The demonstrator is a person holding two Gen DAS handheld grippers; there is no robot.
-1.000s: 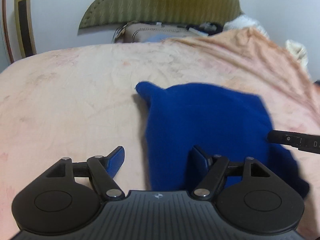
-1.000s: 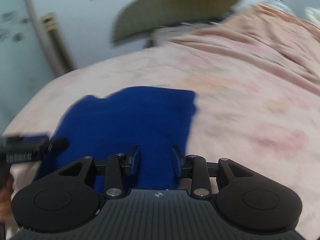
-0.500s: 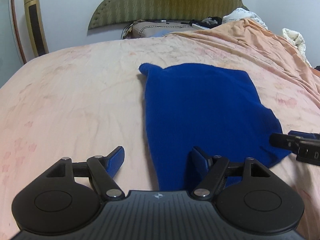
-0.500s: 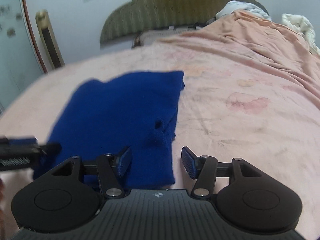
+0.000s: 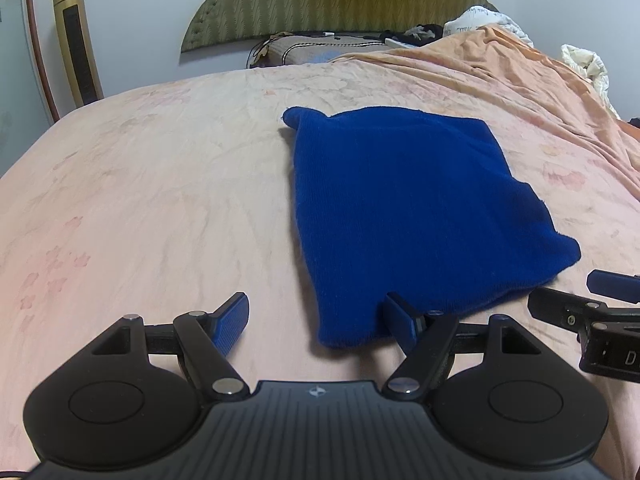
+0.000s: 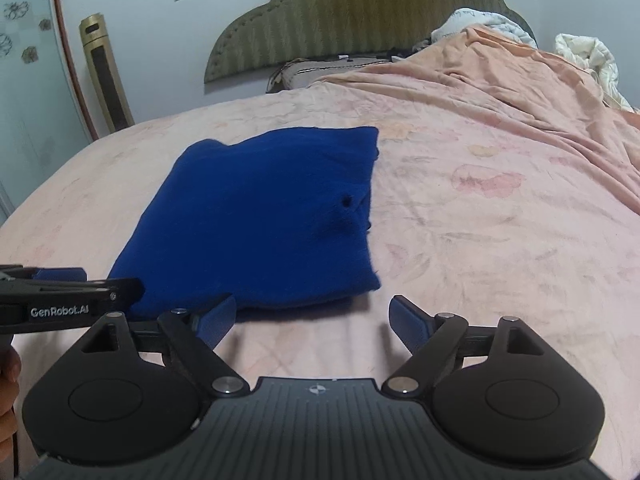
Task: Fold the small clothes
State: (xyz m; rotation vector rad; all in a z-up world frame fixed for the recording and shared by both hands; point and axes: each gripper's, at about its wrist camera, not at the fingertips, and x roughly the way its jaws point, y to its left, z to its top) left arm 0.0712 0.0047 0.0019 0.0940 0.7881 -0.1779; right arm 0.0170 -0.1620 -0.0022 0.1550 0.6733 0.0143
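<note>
A: Right, left wrist view first. We've got the blue knit garment (image 5: 404,204) lying flat on the bed (image 5: 160,184), folded into a rough rectangle, one small corner poking out at the far left. Our left tool (image 5: 316,320) stands open with nothing between the pads; the right-hand pad (image 5: 400,322) sits at the near hem, but we can't tell whether it touches or just overlaps it in the picture.

B: And the right tool?

A: It shows at the right edge of that view as the right tool (image 5: 592,304), just beside the garment's near right corner, clear of it.

B: Right wrist view?

A: Same garment (image 6: 260,216), near edge just ahead of us. The right tool (image 6: 314,320) has just been opening, and it's wide apart now, with bare sheet between the pads. The left pad (image 6: 218,320) is just beside the hem, not on it. The left tool (image 6: 72,292) comes in from the left, and the person's fingers (image 6: 8,396) are on its handle.

B: Progress?

A: We'd judge this piece about done: compact, layers stacked, both tools free. There's a small dark pucker near the right edge, and that stray corner could use tidying. No other clothes to fold stand out in either view, just bedding heaped by the headboard (image 6: 360,16).
</note>
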